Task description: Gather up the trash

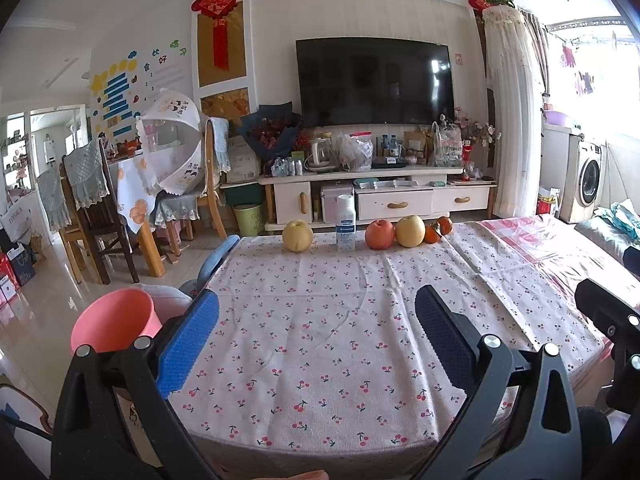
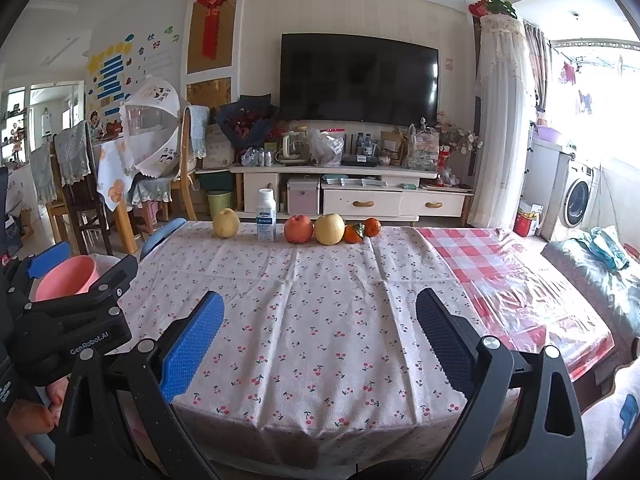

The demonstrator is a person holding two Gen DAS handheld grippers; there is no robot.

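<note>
A white plastic bottle (image 1: pixel 345 222) (image 2: pixel 266 216) stands upright at the far edge of the cherry-print table (image 1: pixel 320 320) (image 2: pixel 320 300), in a row with a yellow pear (image 1: pixel 297 235) (image 2: pixel 226 223), a red apple (image 1: pixel 379 234) (image 2: pixel 298 229), a second pear (image 1: pixel 410 231) (image 2: pixel 329 229) and two small oranges (image 1: pixel 438 229) (image 2: pixel 363 230). A pink bin (image 1: pixel 114 324) (image 2: pixel 69 276) stands off the table's near left corner. My left gripper (image 1: pixel 316 336) is open and empty above the near table edge. My right gripper (image 2: pixel 320 336) is open and empty beside it; the left gripper's body (image 2: pixel 72 320) shows at its left.
A red checked plastic cloth (image 2: pixel 500 280) covers the table's right part. A blue chair back (image 1: pixel 216 258) stands at the far left table edge. A TV cabinet (image 1: pixel 376 196), a green bin (image 1: pixel 248 218) and dining chairs (image 1: pixel 92 208) stand beyond. A sofa (image 2: pixel 592 264) lies right.
</note>
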